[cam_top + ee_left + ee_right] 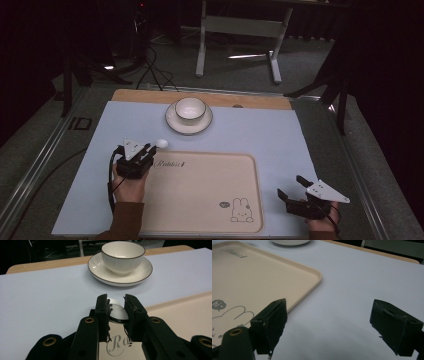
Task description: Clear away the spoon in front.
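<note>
Plainly, each thing sat where the work needed it.
Right gripper (295, 192): rested low at the near right, just off the tray's corner, jaws spread wide over the bare mat (352, 285) with nothing between them; it looked parked out of the way.
Tray (210, 220): lay flat on the near half of the mat, empty, its rabbit print toward the person; probably the landing place for the dishes.
Left gripper (117, 312): stood over the tray's far left corner, jaws drawn in narrow and clamped on the spoon.
Spoon (115, 311): a white one, pinched at its handle end between the pads, its round bowl (162, 143) poking out past the gripper over the mat; held by the handle so the wide end stayed free.
Bowl (190, 108): sat upright in the plate, beyond the spoon and apart from it.
Plate (172, 122): lay at the far middle of the mat, near the wooden table edge (260, 101), stacked under the bowl, so the pair could move as one.
</note>
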The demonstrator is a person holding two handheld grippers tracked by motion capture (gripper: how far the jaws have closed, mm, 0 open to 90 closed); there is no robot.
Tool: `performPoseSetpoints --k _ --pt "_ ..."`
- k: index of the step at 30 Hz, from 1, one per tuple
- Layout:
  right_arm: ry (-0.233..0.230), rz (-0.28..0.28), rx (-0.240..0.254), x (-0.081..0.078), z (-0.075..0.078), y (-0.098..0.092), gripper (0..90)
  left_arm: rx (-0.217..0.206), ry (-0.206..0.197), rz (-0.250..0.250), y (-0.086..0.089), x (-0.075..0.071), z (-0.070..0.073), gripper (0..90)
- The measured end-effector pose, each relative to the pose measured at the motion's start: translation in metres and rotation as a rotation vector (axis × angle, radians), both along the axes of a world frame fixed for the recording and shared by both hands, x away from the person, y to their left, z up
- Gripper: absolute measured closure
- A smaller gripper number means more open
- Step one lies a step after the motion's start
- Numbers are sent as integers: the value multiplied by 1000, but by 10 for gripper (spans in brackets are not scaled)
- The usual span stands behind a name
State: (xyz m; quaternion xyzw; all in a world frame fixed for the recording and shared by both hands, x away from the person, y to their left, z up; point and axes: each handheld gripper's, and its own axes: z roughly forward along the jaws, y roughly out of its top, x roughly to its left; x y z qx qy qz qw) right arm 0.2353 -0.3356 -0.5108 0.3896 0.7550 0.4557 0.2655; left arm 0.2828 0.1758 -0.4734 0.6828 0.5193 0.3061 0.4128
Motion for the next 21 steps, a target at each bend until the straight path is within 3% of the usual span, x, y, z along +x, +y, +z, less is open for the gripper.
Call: performPoseSetpoints --k 21 --pt "-1 -2 -2 -1 0 -1 142 0 -10 14 5 -16 -9 743"
